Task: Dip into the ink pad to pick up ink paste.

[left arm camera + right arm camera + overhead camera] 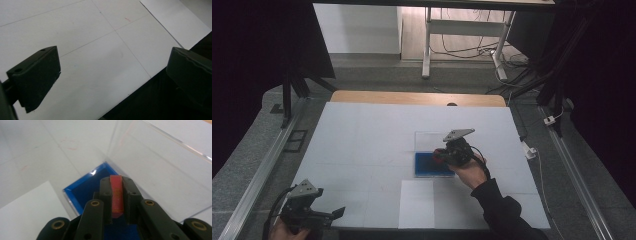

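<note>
1. The white table [362, 140] spreads under both my grippers, marked with faint grid lines.
2. A white paper sheet [417, 204] lies at its near edge, between my hands.
3. A clear case with a blue lining [428, 165] sits open near the middle of the table, its transparent lid [160, 165] standing up behind it.
4. My left gripper [332, 214] hangs over the near left corner, jaws spread wide with nothing between them.
5. My right gripper [117, 195] is over the blue case, jaws pressed against a thin red piece [116, 195], which sits upright between them above the lining.
</note>
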Available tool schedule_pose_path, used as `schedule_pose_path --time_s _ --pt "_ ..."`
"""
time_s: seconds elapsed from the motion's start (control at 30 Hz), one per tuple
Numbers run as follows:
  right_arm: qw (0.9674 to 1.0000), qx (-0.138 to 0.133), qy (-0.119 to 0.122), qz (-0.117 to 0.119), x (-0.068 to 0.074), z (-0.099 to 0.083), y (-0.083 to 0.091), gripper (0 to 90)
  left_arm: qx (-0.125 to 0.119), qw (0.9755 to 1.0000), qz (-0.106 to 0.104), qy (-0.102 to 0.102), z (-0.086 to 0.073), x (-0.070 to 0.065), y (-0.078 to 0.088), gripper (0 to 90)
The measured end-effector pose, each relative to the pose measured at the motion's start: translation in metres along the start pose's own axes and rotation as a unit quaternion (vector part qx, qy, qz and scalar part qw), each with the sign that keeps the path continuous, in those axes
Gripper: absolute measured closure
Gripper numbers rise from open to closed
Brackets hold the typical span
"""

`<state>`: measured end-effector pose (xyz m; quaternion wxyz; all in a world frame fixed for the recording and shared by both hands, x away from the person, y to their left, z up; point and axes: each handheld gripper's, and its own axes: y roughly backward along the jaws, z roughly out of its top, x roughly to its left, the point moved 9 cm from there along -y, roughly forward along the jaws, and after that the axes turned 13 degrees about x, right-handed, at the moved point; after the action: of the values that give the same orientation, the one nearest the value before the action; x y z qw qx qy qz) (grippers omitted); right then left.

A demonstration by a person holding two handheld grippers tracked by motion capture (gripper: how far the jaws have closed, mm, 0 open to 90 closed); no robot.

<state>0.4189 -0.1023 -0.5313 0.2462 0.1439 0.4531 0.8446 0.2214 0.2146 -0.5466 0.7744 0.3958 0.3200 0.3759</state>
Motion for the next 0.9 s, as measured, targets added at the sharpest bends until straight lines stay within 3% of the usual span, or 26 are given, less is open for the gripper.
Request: schedule_pose_path --time_s 0.17,0.47,0.57,0.77,0.9 --pt "0.9999 -0.001 0.009 0.008 0.008 0.002 -0.002 80.1 -0.001 1.0000 -0.001 0.000 0.000 0.000 0.000 0.0" --pt "0.9992 0.034 0.021 0.001 0.009 -0.008 -0.025 80.2 -0.001 1.0000 -0.003 0.000 0.000 0.000 0.000 0.0" --pt "0.9990 0.036 0.025 -0.007 0.009 -0.008 -0.026 80.3 -0.001 1.0000 -0.003 0.001 0.000 0.000 0.000 0.0" --pt "0.9994 0.034 0.010 -0.002 0.009 -0.009 -0.028 80.7 0.001 1.0000 -0.003 0.001 0.000 0.000 0.000 0.0" --pt "0.9990 0.036 0.023 -0.016 0.012 -0.009 -0.028 80.8 0.003 1.0000 -0.003 0.001 0.000 0.000 -0.001 0.0"
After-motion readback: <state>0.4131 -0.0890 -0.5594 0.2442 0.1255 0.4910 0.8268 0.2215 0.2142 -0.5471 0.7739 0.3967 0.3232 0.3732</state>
